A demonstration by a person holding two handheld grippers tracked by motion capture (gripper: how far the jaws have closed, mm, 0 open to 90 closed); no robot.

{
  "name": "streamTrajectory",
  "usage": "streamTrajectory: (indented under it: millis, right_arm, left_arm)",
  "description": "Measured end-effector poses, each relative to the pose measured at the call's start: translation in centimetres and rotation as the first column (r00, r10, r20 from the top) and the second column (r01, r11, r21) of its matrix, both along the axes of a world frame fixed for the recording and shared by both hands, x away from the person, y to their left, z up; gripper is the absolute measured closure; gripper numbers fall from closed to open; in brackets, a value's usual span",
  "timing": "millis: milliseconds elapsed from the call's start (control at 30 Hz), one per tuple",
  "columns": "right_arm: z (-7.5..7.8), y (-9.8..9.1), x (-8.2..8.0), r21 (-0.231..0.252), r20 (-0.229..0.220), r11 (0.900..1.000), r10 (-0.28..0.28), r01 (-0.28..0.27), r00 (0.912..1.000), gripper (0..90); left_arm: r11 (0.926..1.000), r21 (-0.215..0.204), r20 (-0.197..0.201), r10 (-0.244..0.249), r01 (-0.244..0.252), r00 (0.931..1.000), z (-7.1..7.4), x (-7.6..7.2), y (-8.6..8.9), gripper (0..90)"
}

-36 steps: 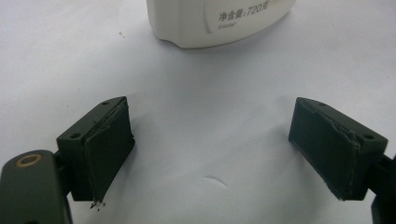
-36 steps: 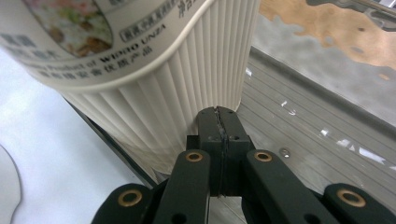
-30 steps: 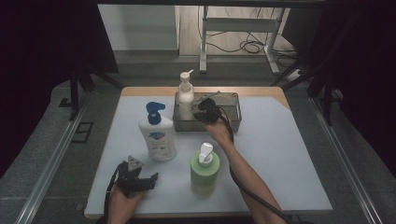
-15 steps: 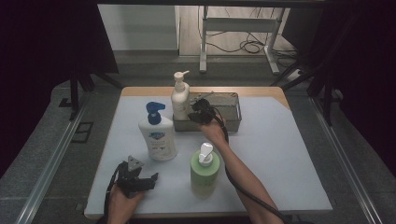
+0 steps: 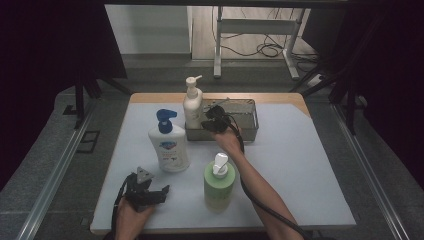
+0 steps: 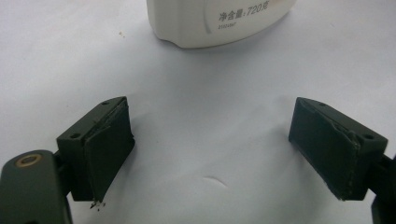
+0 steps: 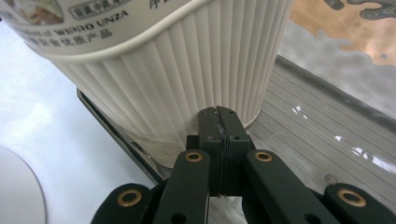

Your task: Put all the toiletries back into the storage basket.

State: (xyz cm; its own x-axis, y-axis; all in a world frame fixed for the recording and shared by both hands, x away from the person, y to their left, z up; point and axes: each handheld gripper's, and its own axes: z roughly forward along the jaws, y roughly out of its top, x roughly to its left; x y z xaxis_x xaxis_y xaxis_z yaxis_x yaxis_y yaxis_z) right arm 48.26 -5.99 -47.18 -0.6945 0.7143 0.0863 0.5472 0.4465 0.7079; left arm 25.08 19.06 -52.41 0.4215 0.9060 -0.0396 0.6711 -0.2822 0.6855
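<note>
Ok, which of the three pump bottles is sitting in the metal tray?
The cream ribbed pump bottle, at the left end of the grey metal tray. The blue-capped white bottle and green bottle stand on the table.

We see the cream pump bottle [image 5: 192,107] standing in the left end of the metal tray [image 5: 247,131]. Before the tray stand the blue-capped bottle [image 5: 169,145] at left and the green bottle [image 5: 218,182] at right.

On my counter [image 5: 310,165] a white bottle with a blue pump [image 5: 170,147] stands upright at the left, its base showing printed characters in the left gripper view [image 6: 219,21]. Near it, closer to me, stands a green bottle with a white pump [image 5: 218,182]. Beyond the counter, cables [image 5: 265,49] lie on the floor beside a white metal frame [image 5: 250,25].
</note>
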Motion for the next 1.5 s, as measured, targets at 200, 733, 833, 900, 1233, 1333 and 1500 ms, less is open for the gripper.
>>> streamTrajectory:
  millis: [200, 733, 833, 900, 1233, 1333, 1500]
  right_arm:
    - [0.0, 0.0, 0.0, -0.003, 0.003, 1.0000, -0.003, 0.003, 1.0000, 87.3]
    - [1.7, -1.7, -1.3, 0.002, 0.054, 0.9996, 0.029, -0.030, 0.9981, 79.0]
    - [2.0, -2.2, -1.8, 0.010, 0.070, 0.9991, 0.040, -0.041, 0.9967, 75.1]
    - [2.3, -2.6, -2.0, 0.023, 0.071, 0.9989, 0.038, -0.040, 0.9967, 71.7]
    - [3.4, -3.5, -3.3, 0.025, 0.089, 0.9964, 0.078, -0.081, 0.9930, 60.7]
    - [3.8, -3.7, -3.9, 0.021, 0.090, 0.9953, 0.092, -0.094, 0.9917, 57.2]
    - [4.2, -4.0, -4.7, 0.012, 0.093, 0.9929, 0.116, -0.118, 0.9889, 51.3]
  left_arm:
    - [1.0000, 0.000, -0.001, -0.001, 0.001, 1.0000, 0.0, 0.0, 0.0, 13.0]
    - [1.0000, 0.001, -0.001, -0.001, 0.001, 1.0000, 0.0, 0.0, 0.0, 13.0]
    - [1.0000, 0.004, -0.002, -0.002, 0.002, 1.0000, 0.0, 0.0, 0.0, 13.0]
    - [1.0000, 0.003, -0.002, -0.002, 0.002, 1.0000, 0.0, 0.0, 0.0, 13.0]
    - [1.0000, 0.003, 0.000, -0.001, 0.001, 1.0000, 0.0, 0.0, 0.0, 13.0]
    - [1.0000, 0.003, 0.000, -0.001, 0.001, 1.0000, 0.0, 0.0, 0.0, 13.0]
    - [1.0000, 0.003, 0.001, 0.000, 0.000, 1.0000, 0.0, 0.0, 0.0, 13.0]
